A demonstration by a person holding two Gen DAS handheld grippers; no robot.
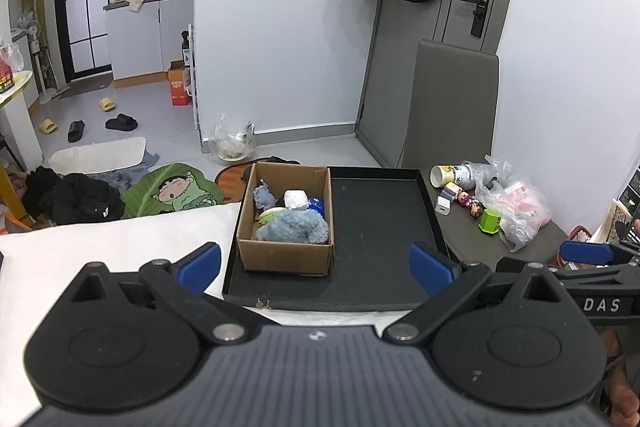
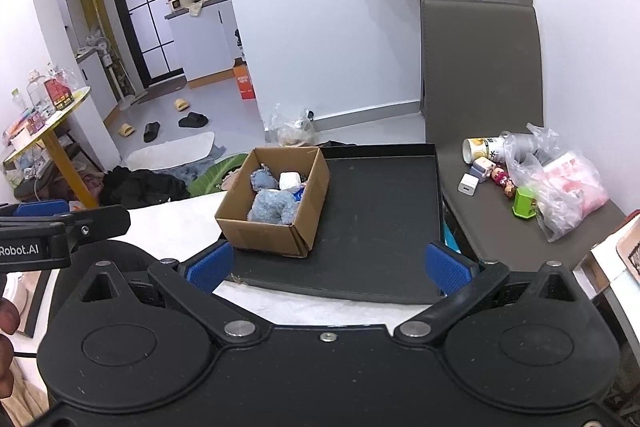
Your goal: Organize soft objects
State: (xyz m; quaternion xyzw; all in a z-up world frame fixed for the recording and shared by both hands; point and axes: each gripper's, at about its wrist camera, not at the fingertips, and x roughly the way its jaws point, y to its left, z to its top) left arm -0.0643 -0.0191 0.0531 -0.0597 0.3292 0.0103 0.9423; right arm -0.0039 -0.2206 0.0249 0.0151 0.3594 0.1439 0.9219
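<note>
A cardboard box [image 1: 285,251] [image 2: 260,233] stands on the left part of a black tray [image 1: 376,227] [image 2: 380,211]. Inside it lie a fluffy blue-grey plush [image 1: 294,227] [image 2: 272,207], a smaller grey-blue plush [image 1: 263,195] [image 2: 262,179], a white soft bundle [image 1: 296,199] [image 2: 289,181] and a blue item [image 1: 316,205]. My left gripper [image 1: 316,267] hangs open in front of the tray, nothing between its blue pads. My right gripper [image 2: 330,267] is likewise open and empty, near the tray's front edge. Each gripper shows at the other view's edge.
Right of the tray, a grey table [image 2: 500,227] holds a can [image 2: 482,148], small figurines [image 2: 502,181], a white cube [image 2: 469,184], a green cup [image 2: 525,202] and plastic bags [image 2: 560,187]. A grey chair back [image 2: 480,67] stands behind. A white pillow [image 1: 112,251] lies left of the tray.
</note>
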